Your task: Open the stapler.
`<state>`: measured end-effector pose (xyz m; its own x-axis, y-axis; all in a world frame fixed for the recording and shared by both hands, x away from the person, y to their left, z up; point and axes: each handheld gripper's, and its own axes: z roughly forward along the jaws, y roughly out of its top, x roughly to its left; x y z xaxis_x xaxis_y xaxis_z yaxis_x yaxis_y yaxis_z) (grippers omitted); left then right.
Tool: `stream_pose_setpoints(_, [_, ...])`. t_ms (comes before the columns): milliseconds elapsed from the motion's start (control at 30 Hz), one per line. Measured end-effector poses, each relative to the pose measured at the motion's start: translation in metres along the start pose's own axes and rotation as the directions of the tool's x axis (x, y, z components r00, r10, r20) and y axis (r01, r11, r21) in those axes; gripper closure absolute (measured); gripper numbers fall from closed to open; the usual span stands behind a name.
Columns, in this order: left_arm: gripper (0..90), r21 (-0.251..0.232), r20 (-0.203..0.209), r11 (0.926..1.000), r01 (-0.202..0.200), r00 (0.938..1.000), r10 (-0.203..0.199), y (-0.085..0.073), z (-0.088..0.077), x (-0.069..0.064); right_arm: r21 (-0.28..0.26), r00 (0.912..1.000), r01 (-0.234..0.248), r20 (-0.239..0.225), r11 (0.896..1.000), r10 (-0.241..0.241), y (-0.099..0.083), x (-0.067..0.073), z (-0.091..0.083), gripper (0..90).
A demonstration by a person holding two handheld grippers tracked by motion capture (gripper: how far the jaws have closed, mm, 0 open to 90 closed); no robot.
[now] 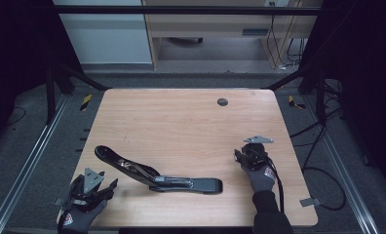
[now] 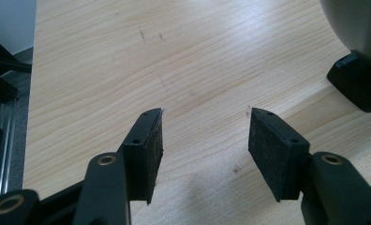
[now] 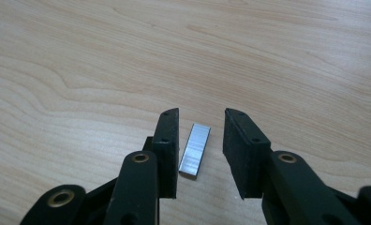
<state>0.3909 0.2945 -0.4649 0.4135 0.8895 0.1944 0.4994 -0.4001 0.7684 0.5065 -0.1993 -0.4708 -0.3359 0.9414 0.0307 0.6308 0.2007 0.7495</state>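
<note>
A black stapler (image 1: 157, 175) lies swung open on the wooden table (image 1: 181, 122), its long arm reaching up to the left. One black end of the stapler (image 2: 357, 84) sits at the upper right of the left gripper view. A short silver strip of staples (image 3: 195, 149) rests flat on the wood between the pads of my right gripper (image 3: 201, 140), with a gap on each side. In the high view my right gripper (image 1: 241, 157) stands right of the stapler. My left gripper (image 2: 204, 140) is open over bare wood, at the table's front left corner (image 1: 108, 183).
A small dark round grommet (image 1: 222, 102) sits near the table's far edge. Metal rails and cables run along the floor on both sides. A cabinet and shelf stand beyond the table.
</note>
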Motion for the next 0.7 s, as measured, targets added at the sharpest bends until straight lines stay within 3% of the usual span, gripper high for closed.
stream_pose_setpoints(400, [44.6,0.003,0.001,1.0,0.0,1.0,0.0,0.0,0.001,0.0,0.058,0.9993,-0.01,0.038,0.998,0.008,0.005,0.003,0.021,66.1])
stream_pose_setpoints(700, [44.6,0.004,0.002,1.0,-0.001,1.0,0.001,0.0,0.001,0.0,0.099,0.9989,-0.012,0.047,0.995,0.007,0.002,0.008,0.028,69.0])
